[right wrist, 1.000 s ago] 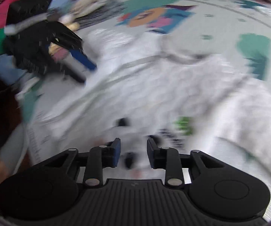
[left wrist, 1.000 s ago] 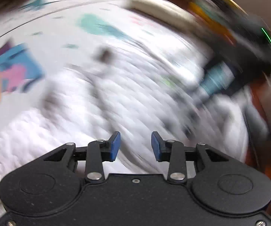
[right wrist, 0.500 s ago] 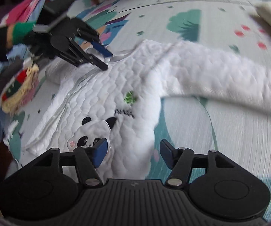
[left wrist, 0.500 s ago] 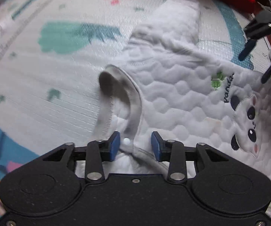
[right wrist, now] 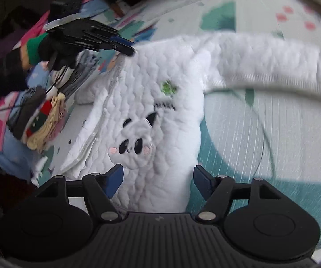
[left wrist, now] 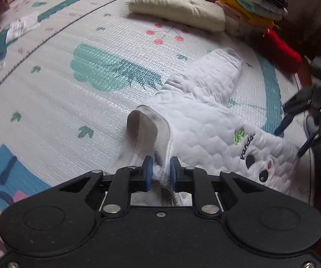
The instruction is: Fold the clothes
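White quilted baby jacket with panda patch (left wrist: 207,131) lies spread on the patterned foam play mat (left wrist: 71,102), front up, one sleeve (left wrist: 207,78) stretched to the far right. Left claw (left wrist: 161,174) closing, blue pads pinching the jacket's neckline edge at the near side; collar (left wrist: 147,134) stands up in a loop just beyond the pads. Right claw (right wrist: 157,178) opening, jaws wide; the jacket's lower body lies between them, pads not pressing it. In the right wrist view the left claw (right wrist: 124,44) sits at the jacket's far-left collar corner. Folded cream quilted garment (left wrist: 178,11) far on the mat, stack of folded coloured clothes (left wrist: 252,2) just right of it, red fabric item (left wrist: 281,49) near the stack. Heap of unfolded mixed clothes (right wrist: 37,120) left of the jacket.
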